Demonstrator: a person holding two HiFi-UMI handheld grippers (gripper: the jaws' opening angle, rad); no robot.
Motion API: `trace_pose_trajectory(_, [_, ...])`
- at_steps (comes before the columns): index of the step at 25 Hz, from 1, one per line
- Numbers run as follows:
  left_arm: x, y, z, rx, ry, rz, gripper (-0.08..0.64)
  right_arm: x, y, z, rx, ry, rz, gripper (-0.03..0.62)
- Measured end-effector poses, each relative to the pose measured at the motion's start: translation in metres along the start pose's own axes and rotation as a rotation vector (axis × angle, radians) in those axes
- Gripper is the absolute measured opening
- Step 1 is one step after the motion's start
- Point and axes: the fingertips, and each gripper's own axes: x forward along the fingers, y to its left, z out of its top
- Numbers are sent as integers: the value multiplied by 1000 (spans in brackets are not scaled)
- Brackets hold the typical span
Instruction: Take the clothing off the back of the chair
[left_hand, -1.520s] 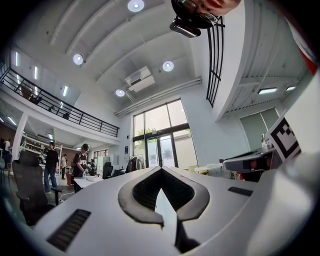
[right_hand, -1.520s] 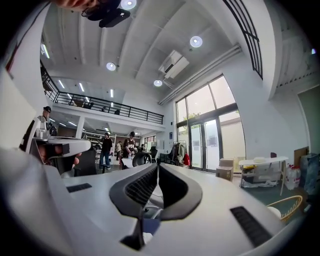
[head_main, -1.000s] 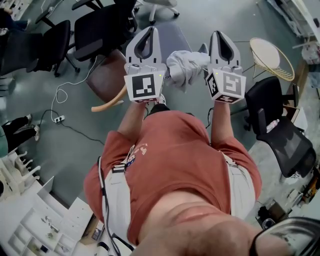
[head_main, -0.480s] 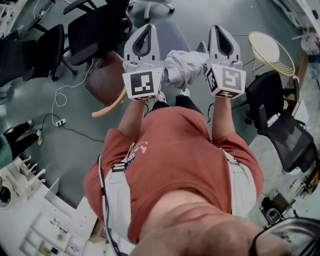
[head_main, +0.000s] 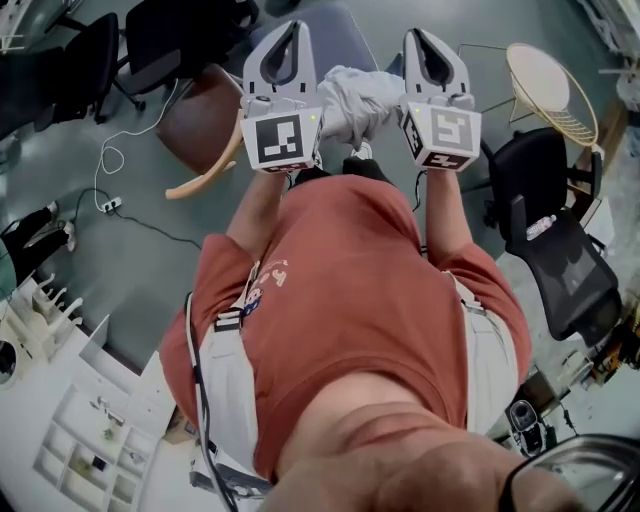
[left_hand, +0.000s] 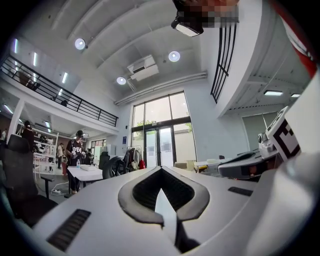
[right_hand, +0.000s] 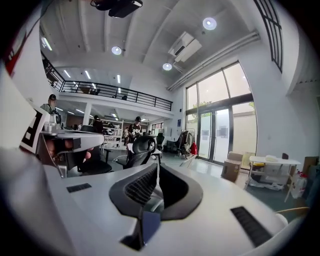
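We hold the clothing (head_main: 350, 98) bunched btw left tongs (left_hand: 161, 170) & right tongs (right_hand: 156, 166), both pinched shut on it. It's already clear of the brown chair (head_main: 205, 125). Two-point grip prob. keeps it off the floor.

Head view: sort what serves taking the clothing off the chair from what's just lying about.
Job: white clothing, left gripper, right gripper, grey chair ahead.
Lying about: brown chair, black office chair, wire basket, white shelving.
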Motion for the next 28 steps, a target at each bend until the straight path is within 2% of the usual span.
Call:
trace_pose_trajectory(4, [-10, -14, -37, 6, 112, -14, 14, 1, 11, -49, 26, 90, 62, 28])
trace_pose_trajectory(7, [-14, -22, -59, -4, 116, -21, 14, 2, 16, -85, 34, 173, 115, 36])
trace_pose_trajectory(8, [-16, -24, -66, -4, 124, -23, 14, 1, 20, -97, 35, 209, 141, 55])
trace_pose_trajectory(10, [-23, -28, -81, -2, 160, -29, 14, -1, 30, -124, 40, 283, 203, 140])
trace_pose_trajectory(14, [-28, -37, -101, -13, 203, -25, 14, -8, 43, -173, 44, 420, 331, 245])
trace_pose_trajectory(17, [-32, -37, -107, -21, 214, -11, 14, -20, 60, -200, 27, 521, 465, 304])
trace_pose_trajectory(19, [-34, -36, -107, -18, 215, -6, 14, -29, 72, -214, -18, 589, 546, 328])
trace_pose_trajectory(22, [-38, -34, -111, -22, 224, 0, 14, -40, 88, -237, -105, 683, 613, 355])
trace_pose_trajectory(25, [-40, -34, -113, -25, 230, 4, 14, -45, 95, -257, -195, 757, 645, 378])
trace_pose_trajectory(28, [-43, -34, -115, -29, 231, 6, 14, -48, 94, -278, -359, 849, 641, 391])
